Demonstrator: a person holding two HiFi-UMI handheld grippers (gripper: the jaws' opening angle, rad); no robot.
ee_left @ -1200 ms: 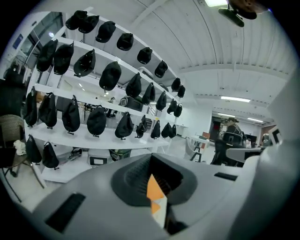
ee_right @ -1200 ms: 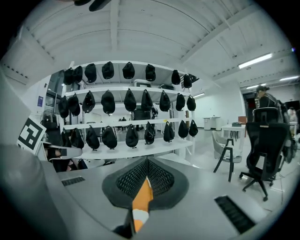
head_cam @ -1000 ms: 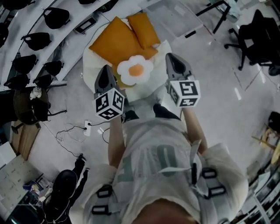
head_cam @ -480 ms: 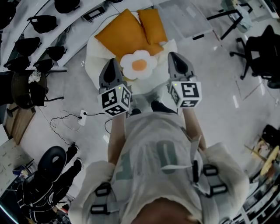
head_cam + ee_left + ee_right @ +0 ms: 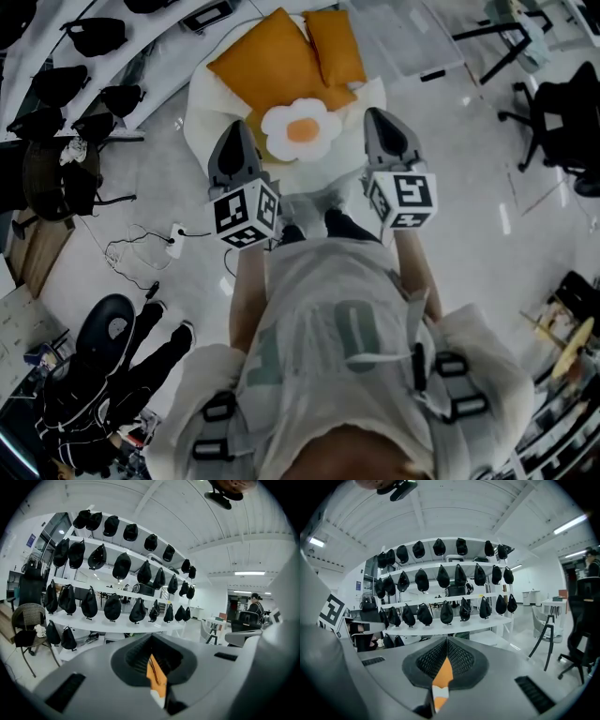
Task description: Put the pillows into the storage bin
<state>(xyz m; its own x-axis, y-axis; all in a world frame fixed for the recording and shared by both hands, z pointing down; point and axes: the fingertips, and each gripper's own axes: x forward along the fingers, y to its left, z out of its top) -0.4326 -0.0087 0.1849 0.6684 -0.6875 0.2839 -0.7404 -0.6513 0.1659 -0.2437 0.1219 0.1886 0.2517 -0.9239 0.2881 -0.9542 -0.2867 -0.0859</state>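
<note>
Hovering shut before a heaped bin

Left gripper (image 5: 234, 141) is pinched closed, nothing in it. Dead ahead on the floor, the white storage bin (image 5: 202, 103) is piled high: big orange pillow (image 5: 267, 66), smaller orange pillow (image 5: 336, 45) beside it, fried-egg pillow (image 5: 301, 131) nearest us. Right gripper (image 5: 382, 127) is clamped together too, empty. The bin's inside is buried under cushions, and both grippers partly mask its near rim.

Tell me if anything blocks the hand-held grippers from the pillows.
Nothing visible does. In the head view the left hand-held gripper and right hand-held gripper, both shut, flank the egg-shaped pillow, with the orange pillows just beyond.
</note>
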